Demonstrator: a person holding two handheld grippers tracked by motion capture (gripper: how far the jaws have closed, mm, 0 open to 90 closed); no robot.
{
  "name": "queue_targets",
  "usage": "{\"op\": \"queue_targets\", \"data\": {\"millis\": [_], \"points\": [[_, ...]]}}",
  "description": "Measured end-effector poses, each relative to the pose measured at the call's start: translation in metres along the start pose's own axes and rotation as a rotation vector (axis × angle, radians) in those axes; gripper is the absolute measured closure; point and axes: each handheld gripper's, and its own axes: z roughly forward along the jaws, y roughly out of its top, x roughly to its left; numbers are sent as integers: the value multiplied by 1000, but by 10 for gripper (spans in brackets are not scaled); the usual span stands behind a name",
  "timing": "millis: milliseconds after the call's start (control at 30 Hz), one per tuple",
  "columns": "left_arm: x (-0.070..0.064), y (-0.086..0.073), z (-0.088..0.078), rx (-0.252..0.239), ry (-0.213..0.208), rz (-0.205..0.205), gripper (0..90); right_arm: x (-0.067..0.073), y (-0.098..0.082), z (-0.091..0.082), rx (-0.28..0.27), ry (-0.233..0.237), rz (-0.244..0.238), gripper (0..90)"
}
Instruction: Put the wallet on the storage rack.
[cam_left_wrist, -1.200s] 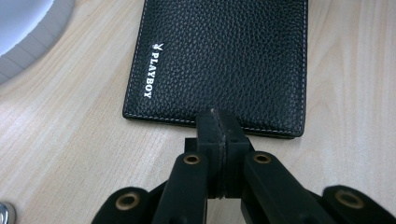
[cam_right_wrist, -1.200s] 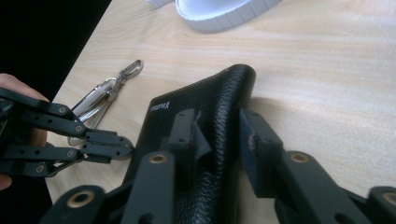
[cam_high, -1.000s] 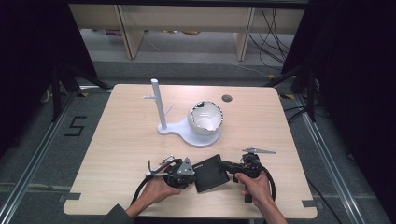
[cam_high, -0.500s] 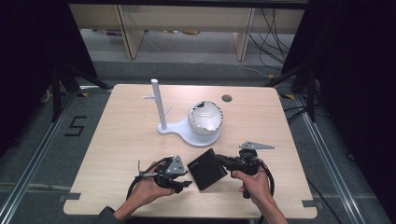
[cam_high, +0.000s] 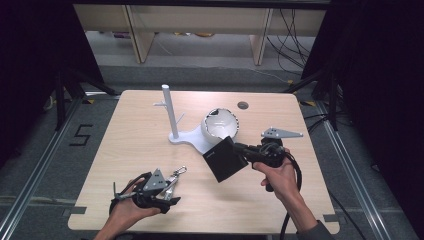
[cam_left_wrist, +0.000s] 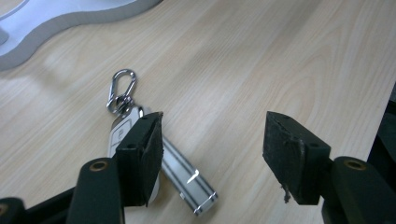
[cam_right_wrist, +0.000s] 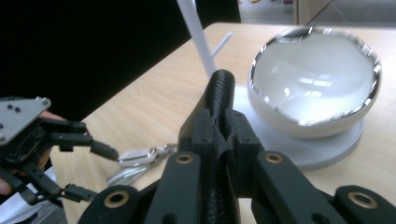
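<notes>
On the near left of the wooden table, your left gripper has just been opening its jaws; they stand spread apart with bare wood between the pads. A silver key fob with a carabiner clip lies flat on the table, partly under the left-hand jaw in the left gripper view, and not pinched. From the high view it lies just past the tip of that gripper, its clip pointing toward the white stand.

Your right gripper is pressed together on a black wallet, which it holds by one edge and carries tilted above the table, just in front of the white stand. Through the right gripper view, the wallet's textured edge rises between the closed jaws.

Beyond it, the stand's white bowl with a chrome rim sits on the curved base, beside the upright white post with its small side pegs. The two grippers are well apart.
</notes>
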Motion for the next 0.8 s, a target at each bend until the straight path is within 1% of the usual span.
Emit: {"op": "queue_targets", "data": {"millis": [33, 67, 100, 133, 167, 200, 233, 267, 300, 333, 367, 400, 433, 467, 500, 533, 567, 633, 667, 700, 733, 767, 800], "points": [[1, -1, -2, -1, -1, -2, 374, 0, 0, 0, 0, 0, 0, 838], [2, -3, -4, -1, 8, -12, 358, 1, 7, -2, -4, -7, 12, 838], [3, -5, -5, -7, 13, -21, 358, 1, 7, -2, -4, -7, 12, 838], [4, -7, -8, 1, 23, -18, 354, -3, 12, -2, -24, -15, -44, 839], [4, -8, -9, -9, 23, -36, 345, -2, 20, -4, -22, -27, -31, 838], [6, -10, -12, -9, 28, -40, 340, -4, 25, -4, -21, -36, -44, 838], [6, -10, -12, -9, 28, -40, 339, -4, 25, -4, -21, -36, -44, 838], [7, -11, -13, -16, 28, -47, 339, -4, 28, -5, -19, -36, -25, 839], [7, -13, -15, -16, 25, -47, 337, -6, 32, -5, -22, -41, -42, 839], [7, -14, -16, -11, 31, -55, 323, -9, 39, -4, -20, -50, -34, 839], [8, -15, -16, -11, 34, -55, 323, -9, 39, -4, -20, -50, -34, 839], [7, -17, -17, -15, 30, -71, 318, -11, 42, -3, -29, -61, -52, 839], [9, -18, -17, -9, 36, -67, 309, -11, 45, -2, -27, -65, -38, 839], [8, -20, -17, -10, 34, -84, 300, -12, 48, -1, -32, -69, -38, 839], [9, -21, -17, -7, 36, -79, 294, -13, 51, 0, -35, -70, -39, 839], [10, -23, -17, 0, 37, -84, 279, -16, 57, 2, -38, -80, -28, 839], [9, -24, -17, -1, 36, -95, 279, -16, 57, 2, -38, -80, -28, 839], [11, -25, -18, 7, 45, -86, 277, -19, 63, 4, -39, -84, -21, 839], [11, -26, -18, 0, 44, -103, 276, -22, 69, 7, -49, -89, -21, 839], [12, -26, -18, 0, 46, -99, 276, -22, 69, 7, -49, -89, -21, 839], [11, -26, -18, -5, 42, -107, 275, -23, 72, 8, -50, -91, -16, 839], [12, -27, -18, 0, 44, -104, 275, -24, 76, 8, -53, -99, -14, 839], [12, -27, -18, 4, 46, -102, 275, -27, 81, 9, -64, -108, -27, 839]]}}
